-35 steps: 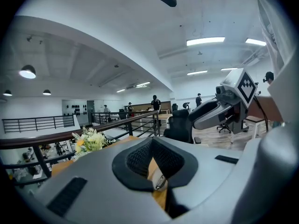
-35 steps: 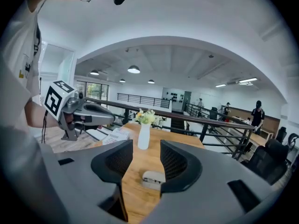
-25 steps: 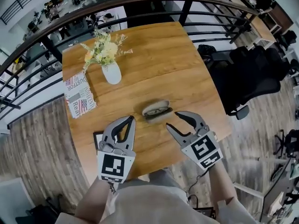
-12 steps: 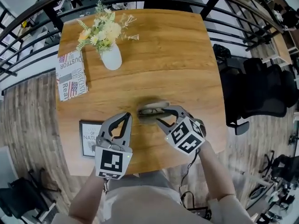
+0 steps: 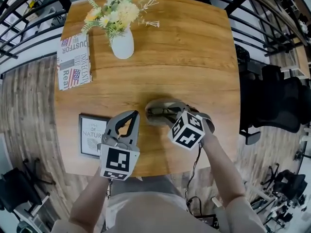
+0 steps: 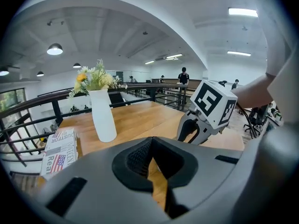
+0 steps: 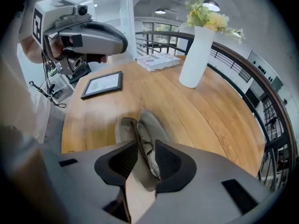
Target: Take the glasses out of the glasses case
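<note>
Right claw [image 7: 142, 147] points down with its 2 jaws closing astride the open glasses case [image 7: 124, 128], the glasses [image 7: 147, 140] lying inside it and not yet gripped, on the wooden table [image 7: 210, 120], while left claw [image 6: 150, 142] hovers beside it, jaws together, empty.

Grey case [image 5: 158, 104]; wht vase [image 5: 122, 45]; brn wood-grain tbl [image 5: 194, 57].
</note>
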Motion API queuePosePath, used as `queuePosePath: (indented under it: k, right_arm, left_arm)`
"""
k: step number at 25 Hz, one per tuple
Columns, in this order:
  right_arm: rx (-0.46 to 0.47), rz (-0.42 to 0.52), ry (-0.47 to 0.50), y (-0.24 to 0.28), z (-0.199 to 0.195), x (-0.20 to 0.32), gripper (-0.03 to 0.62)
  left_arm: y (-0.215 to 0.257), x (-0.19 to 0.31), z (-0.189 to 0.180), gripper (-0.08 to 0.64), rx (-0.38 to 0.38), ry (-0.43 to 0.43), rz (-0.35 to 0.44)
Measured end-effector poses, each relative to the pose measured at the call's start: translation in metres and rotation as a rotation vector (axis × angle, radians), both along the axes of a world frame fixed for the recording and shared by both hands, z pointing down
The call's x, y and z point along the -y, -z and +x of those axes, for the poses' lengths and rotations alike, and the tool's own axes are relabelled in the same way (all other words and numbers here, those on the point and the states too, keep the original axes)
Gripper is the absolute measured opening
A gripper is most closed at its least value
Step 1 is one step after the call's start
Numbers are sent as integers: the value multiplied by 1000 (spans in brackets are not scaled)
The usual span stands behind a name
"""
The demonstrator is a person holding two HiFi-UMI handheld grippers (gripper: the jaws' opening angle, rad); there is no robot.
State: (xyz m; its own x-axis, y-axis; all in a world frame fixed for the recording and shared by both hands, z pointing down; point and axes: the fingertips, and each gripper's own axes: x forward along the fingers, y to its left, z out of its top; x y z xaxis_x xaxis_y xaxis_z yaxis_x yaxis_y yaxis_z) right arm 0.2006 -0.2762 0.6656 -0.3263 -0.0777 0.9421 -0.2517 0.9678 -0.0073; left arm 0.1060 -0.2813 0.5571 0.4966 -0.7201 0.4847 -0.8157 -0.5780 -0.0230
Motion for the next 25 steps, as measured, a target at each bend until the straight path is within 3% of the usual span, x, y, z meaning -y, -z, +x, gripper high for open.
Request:
queuePosePath:
  k: [12,25]
  right_arm:
    - [-177,-2,147,-48,2,6,132]
    - [-218,-2,192,-72,1,7,96]
  left_arm:
    - [-22,8,-8,15,-7,13,-21]
    - [-39,6,-14,15,-9,19,-50]
